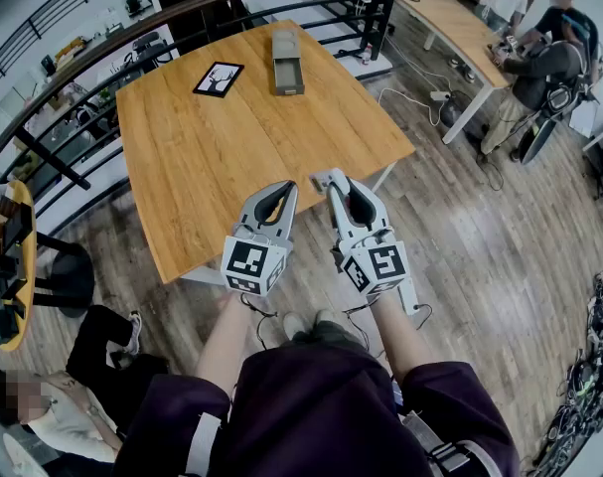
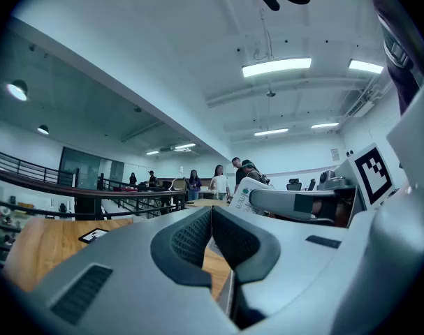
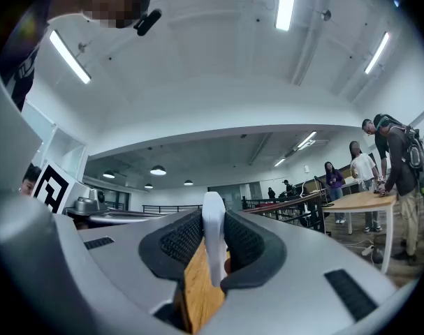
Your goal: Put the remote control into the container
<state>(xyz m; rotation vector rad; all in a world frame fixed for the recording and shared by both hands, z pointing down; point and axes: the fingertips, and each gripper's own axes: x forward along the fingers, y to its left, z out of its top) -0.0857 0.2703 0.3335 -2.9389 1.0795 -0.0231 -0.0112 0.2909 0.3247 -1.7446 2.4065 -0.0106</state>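
Note:
My right gripper [image 1: 339,181] is shut on a white remote control [image 1: 319,180], held just past the near edge of the wooden table [image 1: 231,157]. In the right gripper view the remote [image 3: 213,211] stands edge-on between the black pads of the right gripper [image 3: 213,237]. Its buttoned end [image 2: 248,195] shows in the left gripper view. My left gripper [image 1: 277,191] hangs beside the right one, over the table's front edge. The pads of the left gripper [image 2: 211,218] meet with nothing between them. The grey container [image 1: 286,61] lies at the table's far side.
A black framed picture [image 1: 219,79] lies left of the container. A dark railing [image 1: 73,117] curves behind the table. People sit and stand at a second table [image 1: 460,18] at the upper right. A person sits on the floor at the lower left. Cables [image 1: 579,386] lie at the right.

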